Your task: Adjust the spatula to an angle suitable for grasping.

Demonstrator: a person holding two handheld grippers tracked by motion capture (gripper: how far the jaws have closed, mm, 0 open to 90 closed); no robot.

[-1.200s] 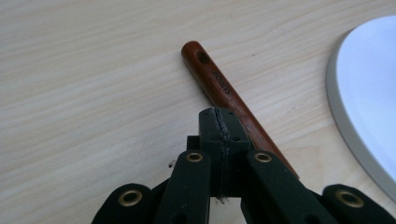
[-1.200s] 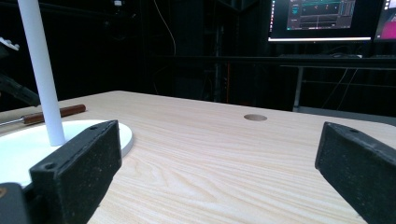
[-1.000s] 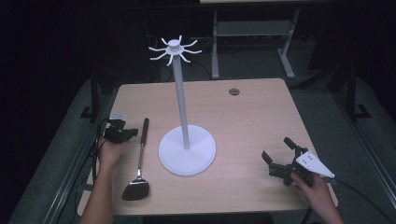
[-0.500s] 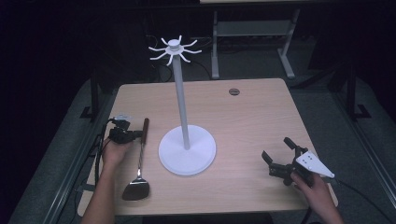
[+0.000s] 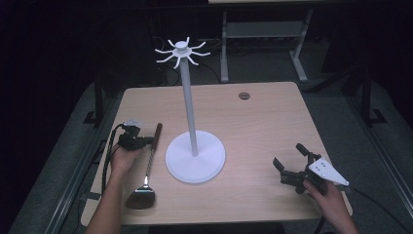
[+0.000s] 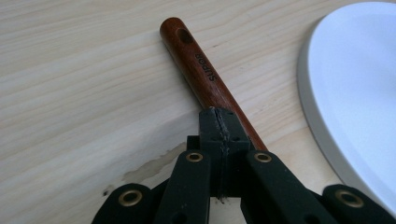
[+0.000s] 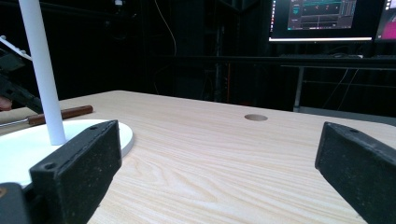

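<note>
Pale wood table [image 5: 253, 122]: a spatula [image 5: 147, 168] lies left of the white hook stand [image 5: 195, 156]. In the left gripper view, the left gripper [image 6: 219, 122] seems pressed shut beside its brown handle [image 6: 205, 70] (marked "SUPOR"). In the right gripper view, the right gripper [image 7: 217, 168] gapes wide, empty.

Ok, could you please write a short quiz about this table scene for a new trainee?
1. True or false: the right hand-held gripper has its jaws wide open.
2. The tall white stand with a round base and hooked top is: A) lying on its side; B) upright on the light wooden table; C) lifted by a gripper.
3. Does the brown wooden handle of the steel-headed spatula point toward the person or away?

Key: 1 true. 2 B. 3 away: the steel head lies nearer the person, and the shut left hand-held gripper is at the handle.
</note>
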